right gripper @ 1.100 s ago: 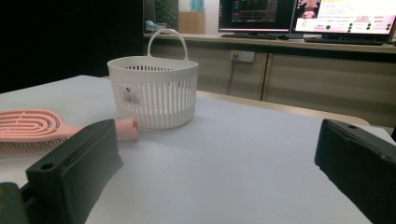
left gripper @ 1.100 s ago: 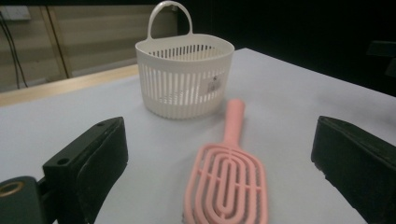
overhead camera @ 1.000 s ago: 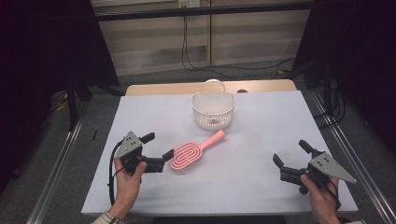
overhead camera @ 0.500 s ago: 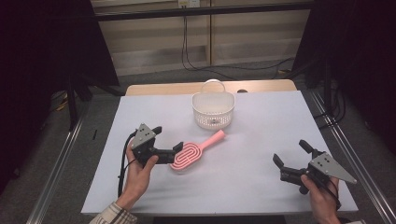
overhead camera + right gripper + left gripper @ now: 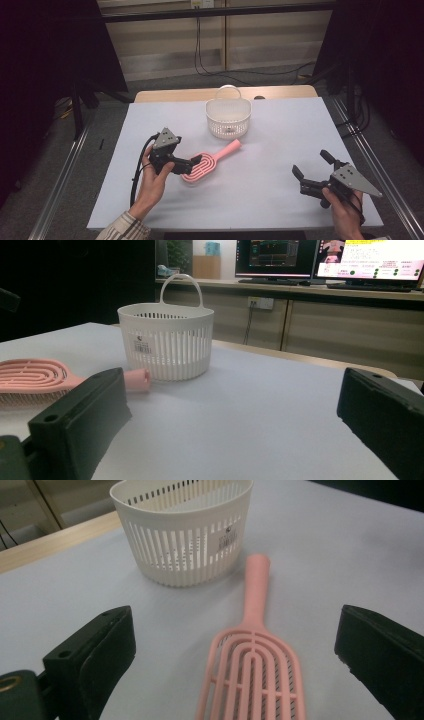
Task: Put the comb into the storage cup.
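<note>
- Left gripper has moved in from the desk's nine o'clock edge over the last second and now sits at the head of the pink hairbrush, fingers spread wide to either side of the brush head, touching nothing as far as the left gripper view shows.
- That advance suggests a pickup is about to begin: the fingers have yet to press onto the brush.
- Right gripper rests at about four o'clock on the grey desk, well apart from the brush, fingers spread and empty, its place unchanged.
- The hairbrush lies flat near the desk's middle, head toward the person, handle pointing to about one o'clock at the white basket.
- The basket stands upright at twelve o'clock, just beyond the handle tip and not touching it; likely where the brush is bound.
- Count: one hairbrush, one slotted basket with a loop handle, two grippers, two hands.
</note>
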### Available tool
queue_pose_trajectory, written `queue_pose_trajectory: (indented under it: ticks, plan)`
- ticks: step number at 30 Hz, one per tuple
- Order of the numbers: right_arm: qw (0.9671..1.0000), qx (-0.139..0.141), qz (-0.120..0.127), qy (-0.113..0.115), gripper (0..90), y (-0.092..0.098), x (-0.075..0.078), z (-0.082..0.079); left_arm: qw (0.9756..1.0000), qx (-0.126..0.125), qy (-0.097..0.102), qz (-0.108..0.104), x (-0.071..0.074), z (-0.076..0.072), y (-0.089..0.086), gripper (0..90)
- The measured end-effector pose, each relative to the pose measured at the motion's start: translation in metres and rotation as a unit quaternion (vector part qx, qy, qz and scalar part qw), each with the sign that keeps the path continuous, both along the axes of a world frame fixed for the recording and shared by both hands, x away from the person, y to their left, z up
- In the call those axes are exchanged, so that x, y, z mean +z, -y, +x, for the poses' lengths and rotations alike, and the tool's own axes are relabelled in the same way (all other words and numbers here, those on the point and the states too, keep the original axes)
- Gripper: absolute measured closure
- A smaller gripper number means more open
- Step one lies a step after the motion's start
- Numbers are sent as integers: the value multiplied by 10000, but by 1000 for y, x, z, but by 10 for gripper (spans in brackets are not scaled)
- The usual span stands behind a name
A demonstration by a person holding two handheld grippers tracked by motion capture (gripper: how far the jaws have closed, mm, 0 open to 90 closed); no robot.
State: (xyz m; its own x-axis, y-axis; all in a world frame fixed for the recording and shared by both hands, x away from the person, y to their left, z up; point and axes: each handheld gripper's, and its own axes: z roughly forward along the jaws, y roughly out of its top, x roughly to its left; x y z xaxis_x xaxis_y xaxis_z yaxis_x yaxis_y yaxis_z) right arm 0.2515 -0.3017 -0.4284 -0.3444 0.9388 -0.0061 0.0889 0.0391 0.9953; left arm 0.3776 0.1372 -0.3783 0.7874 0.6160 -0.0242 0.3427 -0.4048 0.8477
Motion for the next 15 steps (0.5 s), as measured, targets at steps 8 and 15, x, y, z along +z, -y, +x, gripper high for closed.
queue_pose_trajectory:
  ticks: [8,15]
  plan:
    - [10000,6,-16,-6,0,0,0,0,9966,-472,-610,291,-2,11,9,43]
    - [10000,36,-19,-29,0,-2,-1,0,9925,-609,-898,571,-2,11,19,48]
